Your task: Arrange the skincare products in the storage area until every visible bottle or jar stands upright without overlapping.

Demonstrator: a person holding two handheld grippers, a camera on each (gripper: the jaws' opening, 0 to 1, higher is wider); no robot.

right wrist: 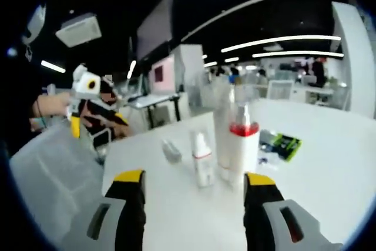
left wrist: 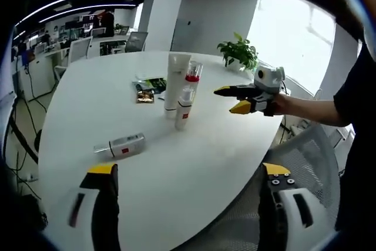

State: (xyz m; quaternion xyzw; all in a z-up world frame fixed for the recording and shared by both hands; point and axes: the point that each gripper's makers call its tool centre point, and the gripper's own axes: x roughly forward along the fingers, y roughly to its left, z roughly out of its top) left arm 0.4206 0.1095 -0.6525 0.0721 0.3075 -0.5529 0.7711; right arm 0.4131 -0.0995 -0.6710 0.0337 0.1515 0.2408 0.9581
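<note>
On the white worktop (left wrist: 194, 163), three skincare products are seen standing close together at about twelve o'clock from the left gripper (left wrist: 188, 174): a tall white tube (left wrist: 176, 80), a red-capped pump bottle (left wrist: 192, 80) just beside it, and a small white spray bottle (left wrist: 184, 110) in front. A fourth item, a small bottle with a red-marked label (left wrist: 123, 145), is seen lying on its side at about ten o'clock, well apart from the group, and this is judged to be the piece that remains to be stood up. A flat dark packet (left wrist: 148, 89) lies behind the group. The left gripper's jaws are held wide and nothing is held between them. The right gripper (left wrist: 238, 99) is seen at about two o'clock, near the standing group; its jaws are likewise spread wide and carry nothing, as is confirmed in the right gripper view (right wrist: 191, 183). The lying bottle is best approached by the left gripper, being nearer to it. The jaws should be closed across the body of the bottle rather than its cap, so that it can be tipped upright without slipping. It should be set down in bare space beside the group, and the neighbours must not be nudged over.
</note>
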